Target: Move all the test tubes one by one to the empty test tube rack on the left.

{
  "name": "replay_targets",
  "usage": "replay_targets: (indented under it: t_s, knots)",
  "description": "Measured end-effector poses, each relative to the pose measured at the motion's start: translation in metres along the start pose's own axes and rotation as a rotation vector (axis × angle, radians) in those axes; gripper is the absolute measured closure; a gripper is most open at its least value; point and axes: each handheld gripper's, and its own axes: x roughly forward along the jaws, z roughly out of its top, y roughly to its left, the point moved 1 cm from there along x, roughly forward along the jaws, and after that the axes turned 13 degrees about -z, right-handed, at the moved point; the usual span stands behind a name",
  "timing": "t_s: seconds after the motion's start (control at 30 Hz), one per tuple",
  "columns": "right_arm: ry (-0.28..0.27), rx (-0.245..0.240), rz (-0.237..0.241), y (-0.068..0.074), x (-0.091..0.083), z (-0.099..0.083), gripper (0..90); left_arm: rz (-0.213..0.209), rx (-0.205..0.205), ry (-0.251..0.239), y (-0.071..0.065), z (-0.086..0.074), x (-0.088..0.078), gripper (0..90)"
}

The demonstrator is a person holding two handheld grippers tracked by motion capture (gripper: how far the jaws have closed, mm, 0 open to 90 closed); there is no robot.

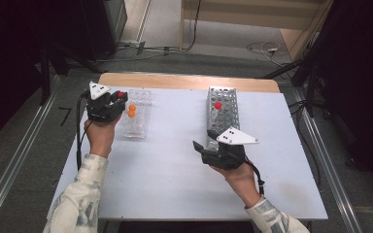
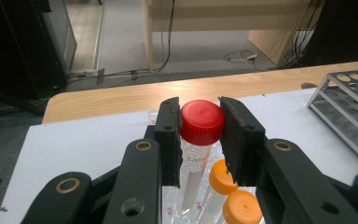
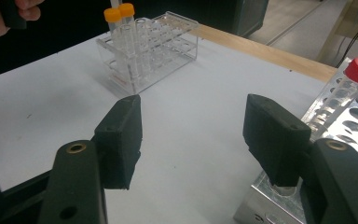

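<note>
My left gripper [image 2: 200, 128] is shut on the red cap of a clear tube [image 2: 201, 122] and holds it upright over the clear plastic rack [image 1: 137, 114]. The same red cap [image 1: 121, 94] sits between the jaws at the rack's left edge. Two orange-capped tubes [image 1: 131, 110] stand in that rack, close below the held tube [image 2: 233, 196]. My right gripper [image 1: 201, 139] is open with nothing between its jaws, low over the table by the near end of the metal rack [image 1: 222, 109]. A red-capped tube [image 1: 218, 105] stands in the metal rack [image 3: 354, 112].
The white table [image 1: 175, 160] has a wooden strip [image 1: 189, 81] along its far edge. Cables lie on the floor beyond it. Dark stands and rails flank the table on both sides.
</note>
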Motion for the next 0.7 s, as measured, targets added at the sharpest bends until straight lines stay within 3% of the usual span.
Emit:
replay_targets:
  t_s: [0.3, 0.7]
  knots:
    - [0.003, 0.000, 0.000, 0.000, 0.000, 0.000, 36.0, 0.002, -0.008, 0.030, 0.001, -0.012, 0.007, 69.6]
    - [0.005, 0.003, -0.016, -0.003, 0.002, -0.002, 35.6, -0.001, -0.025, 0.028, 0.001, -0.016, 0.006, 64.4]
